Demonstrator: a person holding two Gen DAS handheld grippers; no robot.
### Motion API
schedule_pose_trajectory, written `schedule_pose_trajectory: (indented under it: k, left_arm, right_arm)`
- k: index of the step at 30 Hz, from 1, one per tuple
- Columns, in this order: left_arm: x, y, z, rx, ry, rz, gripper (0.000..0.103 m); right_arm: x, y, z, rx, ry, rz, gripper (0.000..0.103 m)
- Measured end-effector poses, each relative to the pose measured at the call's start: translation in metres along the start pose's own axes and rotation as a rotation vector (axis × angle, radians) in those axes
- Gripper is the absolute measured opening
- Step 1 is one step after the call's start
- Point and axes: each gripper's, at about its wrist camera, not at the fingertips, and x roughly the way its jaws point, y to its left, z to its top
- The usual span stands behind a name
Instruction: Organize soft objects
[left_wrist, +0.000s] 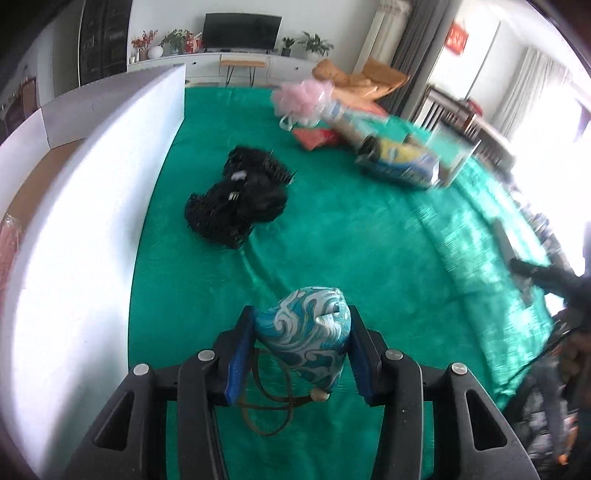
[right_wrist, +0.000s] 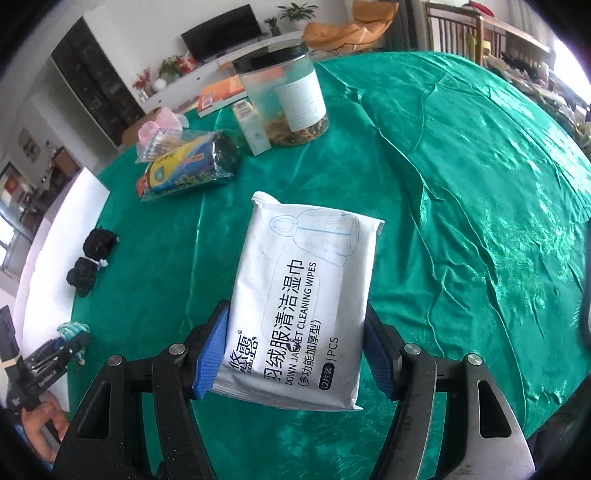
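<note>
My left gripper (left_wrist: 301, 325) is shut on a small blue-and-white wave-patterned fabric pouch (left_wrist: 306, 332), held above the green tablecloth (left_wrist: 369, 240); its brown cord hangs below. My right gripper (right_wrist: 297, 332) is shut on a white pack of down jacket cleaning wipes (right_wrist: 299, 295), held above the cloth. A black fuzzy bundle (left_wrist: 240, 199) lies on the cloth ahead of the left gripper; it also shows in the right wrist view (right_wrist: 90, 258). The left gripper with its pouch shows at the left edge of the right wrist view (right_wrist: 70, 336).
A white foam board (left_wrist: 92, 203) stands along the table's left side. At the far end lie a pink mesh puff (left_wrist: 303, 96), a blue-yellow packaged roll (right_wrist: 184, 166), a bag of cotton swabs (right_wrist: 159, 142), a clear jar with black lid (right_wrist: 284, 92), a small box (right_wrist: 253, 127) and books (right_wrist: 221, 94).
</note>
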Motion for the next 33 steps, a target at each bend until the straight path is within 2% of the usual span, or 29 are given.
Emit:
schedule_pose_trajectory:
  k: [2,4,7,10,12,13,15,16,17,18,20,21,23,25,30,33]
  left_arm:
    - [-0.025,0.000,0.006,-0.024,-0.043,-0.045,0.046]
    - [-0.057,0.007,0.018,-0.045,-0.104,-0.066,0.046]
    - [-0.104,0.033,0.031,-0.073,-0.185,-0.028,0.047]
    - [-0.141,0.074,0.032,-0.113,-0.244,0.111,0.047]
    - [-0.161,0.109,0.023,-0.171,-0.262,0.255,0.047]
    - [-0.164,0.121,0.018,-0.202,-0.260,0.317,0.052]
    - [-0.169,0.153,0.008,-0.286,-0.228,0.441,0.073]
    - [-0.169,0.165,0.003,-0.325,-0.220,0.483,0.092]
    - [-0.172,0.176,-0.002,-0.358,-0.220,0.511,0.097]
    - [-0.172,0.183,-0.006,-0.390,-0.222,0.532,0.097]
    - [-0.172,0.188,-0.011,-0.426,-0.226,0.524,0.097]
    - [-0.170,0.185,-0.010,-0.432,-0.243,0.508,0.097]
    - [-0.162,0.165,-0.003,-0.419,-0.269,0.463,0.097]
    - [-0.155,0.139,0.005,-0.374,-0.294,0.386,0.097]
    - [-0.119,0.035,0.035,-0.179,-0.299,0.162,0.097]
    - [-0.080,-0.029,0.038,-0.057,-0.214,0.045,0.099]
  right_arm:
    - [-0.010,0.029,-0.008,-0.028,-0.008,0.035,0.069]
    - [-0.020,0.067,-0.004,-0.071,-0.010,0.109,0.069]
    - [-0.034,0.135,0.005,-0.150,-0.010,0.247,0.069]
    - [-0.048,0.222,0.011,-0.255,-0.001,0.411,0.069]
    - [-0.054,0.282,0.009,-0.321,0.019,0.520,0.069]
    - [-0.054,0.308,0.007,-0.344,0.034,0.563,0.069]
    - [-0.044,0.357,0.000,-0.396,0.078,0.644,0.072]
    - [-0.037,0.376,-0.004,-0.428,0.113,0.673,0.075]
    - [-0.029,0.388,-0.009,-0.452,0.149,0.679,0.084]
    - [-0.023,0.393,-0.013,-0.464,0.170,0.667,0.084]
    - [-0.017,0.380,-0.020,-0.473,0.137,0.623,0.084]
    - [-0.013,0.366,-0.022,-0.483,0.106,0.569,0.084]
    - [-0.001,0.327,-0.024,-0.501,0.062,0.427,0.084]
    - [0.019,0.268,-0.022,-0.477,0.018,0.263,0.084]
    - [0.050,0.139,-0.019,-0.333,-0.018,-0.036,0.084]
    - [0.051,0.081,-0.012,-0.248,-0.063,-0.157,0.084]
